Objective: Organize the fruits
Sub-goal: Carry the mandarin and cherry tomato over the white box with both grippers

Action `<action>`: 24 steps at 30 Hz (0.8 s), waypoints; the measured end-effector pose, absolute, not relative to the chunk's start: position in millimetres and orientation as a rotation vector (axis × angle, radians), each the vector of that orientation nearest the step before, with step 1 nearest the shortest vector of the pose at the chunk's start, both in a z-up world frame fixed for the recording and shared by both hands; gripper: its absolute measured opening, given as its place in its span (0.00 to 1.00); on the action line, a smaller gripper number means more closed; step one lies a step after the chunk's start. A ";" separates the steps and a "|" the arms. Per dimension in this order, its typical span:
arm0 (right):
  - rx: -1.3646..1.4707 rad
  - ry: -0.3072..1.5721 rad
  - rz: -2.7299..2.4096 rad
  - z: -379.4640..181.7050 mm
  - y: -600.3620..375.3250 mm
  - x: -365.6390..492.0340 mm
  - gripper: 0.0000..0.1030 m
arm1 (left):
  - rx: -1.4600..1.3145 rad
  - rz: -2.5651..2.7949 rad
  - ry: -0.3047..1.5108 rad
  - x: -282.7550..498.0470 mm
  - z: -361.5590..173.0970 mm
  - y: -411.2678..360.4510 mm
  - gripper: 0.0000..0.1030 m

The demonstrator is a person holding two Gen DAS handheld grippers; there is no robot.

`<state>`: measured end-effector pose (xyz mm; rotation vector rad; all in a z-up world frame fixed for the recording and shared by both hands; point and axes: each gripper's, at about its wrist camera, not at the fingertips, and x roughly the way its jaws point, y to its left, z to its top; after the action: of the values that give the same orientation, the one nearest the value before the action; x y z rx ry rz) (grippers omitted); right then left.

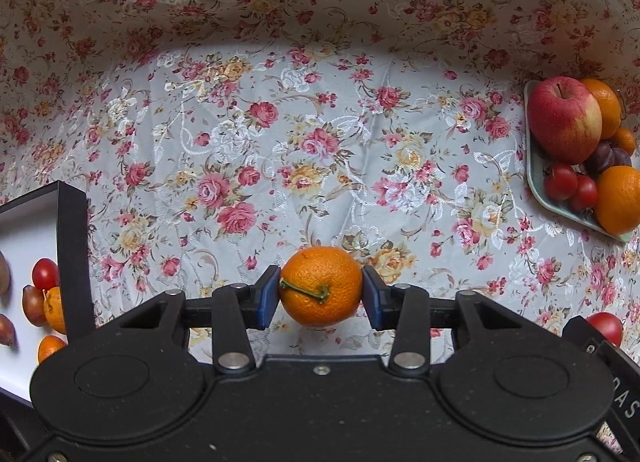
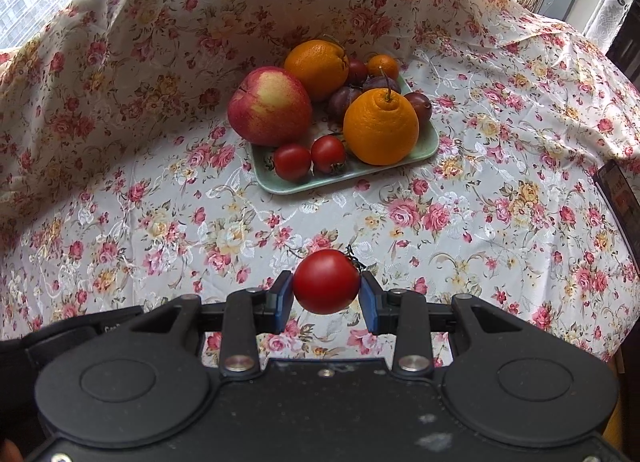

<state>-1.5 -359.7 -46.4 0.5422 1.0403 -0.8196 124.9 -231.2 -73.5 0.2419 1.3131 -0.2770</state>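
My left gripper (image 1: 321, 294) has its fingers (image 1: 267, 296) clamped on a mandarin (image 1: 321, 286), one pad on each side, stem facing the camera. The mandarin is held clear above the floral cloth (image 1: 280, 142) covering the worktop.

My right gripper (image 2: 326, 294) has its fingers (image 2: 285, 298) clamped on a tomato (image 2: 326, 281), also held above the cloth.

The green tray (image 2: 344, 178) sits toward the worktop's far edge in the right wrist view. It carries an apple (image 2: 270, 106), two oranges (image 2: 380, 126), a small mandarin, several plums (image 2: 344, 98) and two tomatoes (image 2: 292, 161).

A black-rimmed white box (image 1: 72, 254) lies at the worktop's left edge in the left wrist view. It holds a tomato, mandarins and plums; its full contents I cannot tell.
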 end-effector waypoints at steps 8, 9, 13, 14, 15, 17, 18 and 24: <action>0.509 1.067 -0.795 -49.4 -333.3 1.0 0.36 | 0.233 -0.262 1.297 115.8 -58.7 -205.4 0.49; 0.503 1.070 -0.789 -49.8 -327.9 1.5 0.36 | 0.230 -0.259 1.292 115.3 -56.5 -200.6 0.49; 0.491 1.079 -0.767 -49.0 -310.7 3.7 0.36 | 0.210 -0.232 1.278 115.5 -49.4 -177.8 0.49; 0.490 1.079 -0.760 -48.2 -304.6 4.5 0.36 | 0.204 -0.225 1.277 116.1 -48.0 -171.7 0.49; 0.487 1.079 -0.755 -47.7 -299.5 5.5 0.36 | 0.196 -0.217 1.277 116.9 -46.4 -164.8 0.49; 0.477 1.079 -0.743 -47.2 -290.6 7.8 0.36 | 0.178 -0.203 1.273 118.8 -42.9 -151.1 0.49; 0.468 1.081 -0.737 -47.3 -286.0 9.7 0.36 | 0.168 -0.197 1.270 120.1 -40.9 -143.9 0.49; 0.411 1.092 -0.700 -51.0 -248.7 25.4 0.36 | 0.134 -0.120 1.228 131.3 -28.5 -97.8 0.49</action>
<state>25.4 -248.7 -51.0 0.4106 1.0921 -0.7001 131.3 -97.8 -28.5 0.1335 1.2284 -0.1203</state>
